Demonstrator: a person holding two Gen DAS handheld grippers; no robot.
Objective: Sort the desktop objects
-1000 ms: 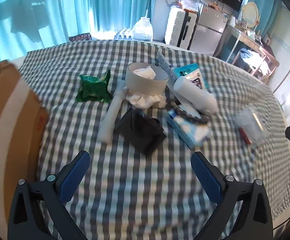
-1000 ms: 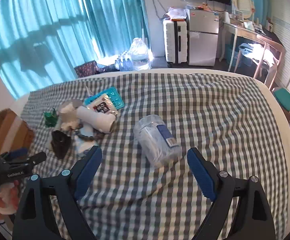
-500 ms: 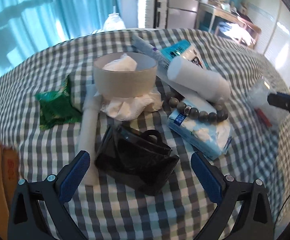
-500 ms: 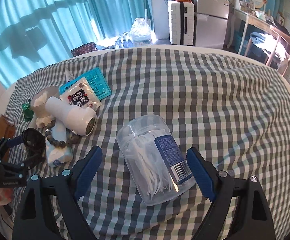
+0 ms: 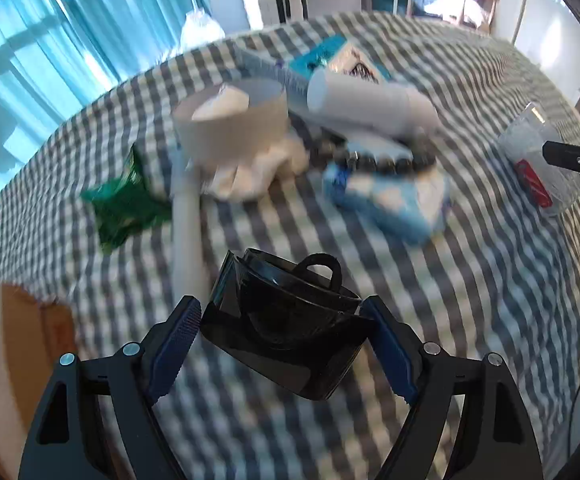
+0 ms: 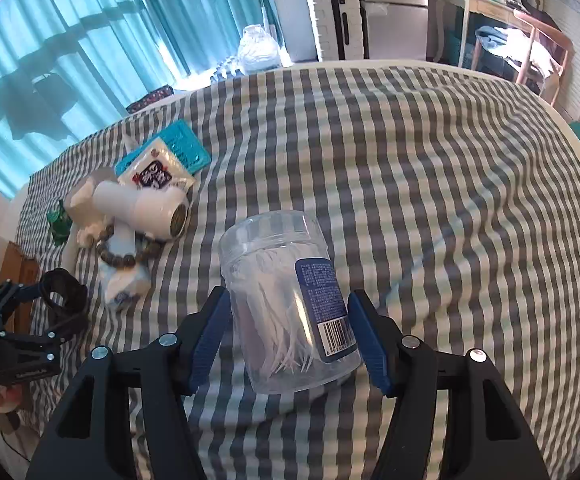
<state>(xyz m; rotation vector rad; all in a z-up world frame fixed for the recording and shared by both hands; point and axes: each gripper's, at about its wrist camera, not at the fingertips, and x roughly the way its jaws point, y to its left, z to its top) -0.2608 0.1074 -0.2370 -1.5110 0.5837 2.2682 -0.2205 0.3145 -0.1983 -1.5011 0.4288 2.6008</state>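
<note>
Gingham cloth (image 6: 429,168), grey and white, lies under everything. Your left gripper (image 5: 280,322) is closing around the glossy black cup (image 5: 286,332) just in front of the beige paper bowl (image 5: 230,120), pads not clearly pressing. Your right gripper (image 6: 288,326) is closing around the clear ribbed plastic jar (image 6: 286,300), lying well right of that bowl.

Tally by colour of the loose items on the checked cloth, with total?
White: 4 (paper cup, cylinder bottle, flat tube, sachet)
Blue/teal: 2 (tissue pack, tray)
Black: 1 (pouch)
Green: 1 (wrapper)
Clear: 1 (floss-pick jar)
Brown: 1 (bead bracelet)
Total: 10
</note>
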